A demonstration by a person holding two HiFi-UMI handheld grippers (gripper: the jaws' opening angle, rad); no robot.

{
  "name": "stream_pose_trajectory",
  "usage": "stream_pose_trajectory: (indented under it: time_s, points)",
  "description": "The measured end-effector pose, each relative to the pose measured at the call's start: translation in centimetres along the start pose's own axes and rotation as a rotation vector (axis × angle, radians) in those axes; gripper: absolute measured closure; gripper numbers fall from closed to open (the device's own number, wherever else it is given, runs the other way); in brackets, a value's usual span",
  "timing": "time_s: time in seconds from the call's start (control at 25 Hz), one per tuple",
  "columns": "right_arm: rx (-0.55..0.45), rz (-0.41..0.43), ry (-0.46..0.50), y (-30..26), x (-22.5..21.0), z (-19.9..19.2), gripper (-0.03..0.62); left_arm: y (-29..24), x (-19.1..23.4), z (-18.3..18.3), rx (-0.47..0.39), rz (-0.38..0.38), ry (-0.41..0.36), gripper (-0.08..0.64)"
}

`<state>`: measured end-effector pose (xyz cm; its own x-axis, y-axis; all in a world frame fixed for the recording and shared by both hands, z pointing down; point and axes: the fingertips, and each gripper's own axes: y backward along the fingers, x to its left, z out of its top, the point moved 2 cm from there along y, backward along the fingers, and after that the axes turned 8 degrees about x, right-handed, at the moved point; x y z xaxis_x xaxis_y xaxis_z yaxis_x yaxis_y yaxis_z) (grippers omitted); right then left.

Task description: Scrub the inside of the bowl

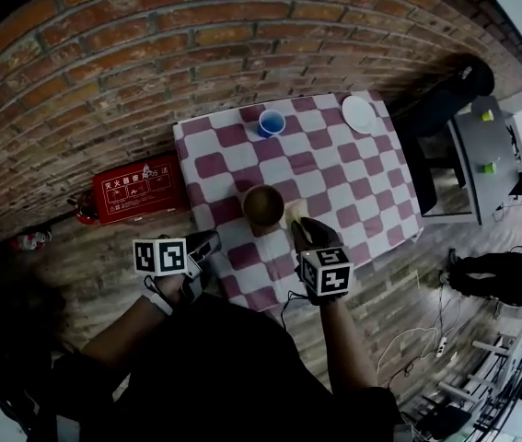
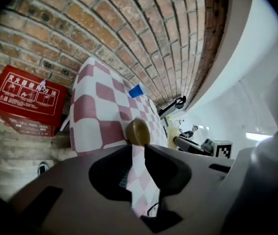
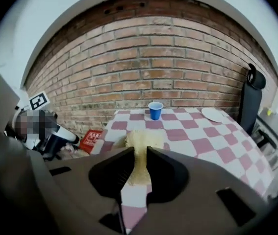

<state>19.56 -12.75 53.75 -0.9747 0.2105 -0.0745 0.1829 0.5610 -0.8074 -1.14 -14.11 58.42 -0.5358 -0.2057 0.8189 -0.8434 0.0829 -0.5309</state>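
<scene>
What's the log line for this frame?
right gripper: shut on sponge | left gripper: open, empty | bowl: upright, sponge beside it

The head view looks steeply down from high over the checked tabletop; the left gripper view sits low at its near corner, rolled sideways; the right gripper view looks level across it toward the brick wall; all share the blue cup, the first two the bowl

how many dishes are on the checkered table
3: brown bowl near the front edge, blue cup at the far edge, white plate on the far right corner; none looks hidden.
</scene>
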Motion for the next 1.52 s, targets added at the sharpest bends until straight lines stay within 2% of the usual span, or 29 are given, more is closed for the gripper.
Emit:
stream_pose_trajectory:
  time_s: [0.16, 0.24, 0.48, 0.6, 0.68, 0.84, 0.96, 1.16, 1.52]
  points:
    - [-0.078, 0.108, -0.204, 1.3, 2.3, -1.4, 0.505, 1.3, -3.8, 1.0, -0.012, -0.022, -0.119, 0.472]
    - [-0.098, 0.166, -0.268, 1.3, 3.7, -2.0, 0.505, 1.6, -5.4, 1.3, -0.017, -0.014, -0.186, 0.472]
    - [-0.172, 0.251, -0.352, 3.5, 6.1, -1.0, 0.505, 2.6, -10.1, 1.4, -0.037, 0.024, -0.436, 0.472]
    - [-0.204, 0.263, -0.345, 4.9, 6.1, 0.3, 0.506, 3.6, -11.6, 1.9, -0.063, 0.058, -0.552, 0.472]
    - [-0.251, 0.255, -0.33, 6.3, 5.4, 1.8, 0.505, 4.3, -12.1, 2.7, -0.094, 0.072, -0.597, 0.472]
    - [-0.378, 0.229, -0.312, 9.4, 4.1, 4.4, 0.505, 5.5, -12.1, 5.4, -0.18, 0.079, -0.625, 0.472]
    - [-0.44, 0.251, -0.297, 10.9, 4.8, 4.9, 0.505, 7.1, -10.6, 6.1, -0.23, 0.128, -0.603, 0.472]
    - [-0.458, 0.215, -0.207, 11.0, 6.9, 5.0, 0.505, 9.4, -8.1, 7.3, -0.285, 0.17, -0.568, 0.472]
    - [-0.464, 0.257, -0.17, 10.8, 8.6, 6.4, 0.506, 10.1, -8.7, 7.1, -0.313, 0.153, -0.551, 0.472]
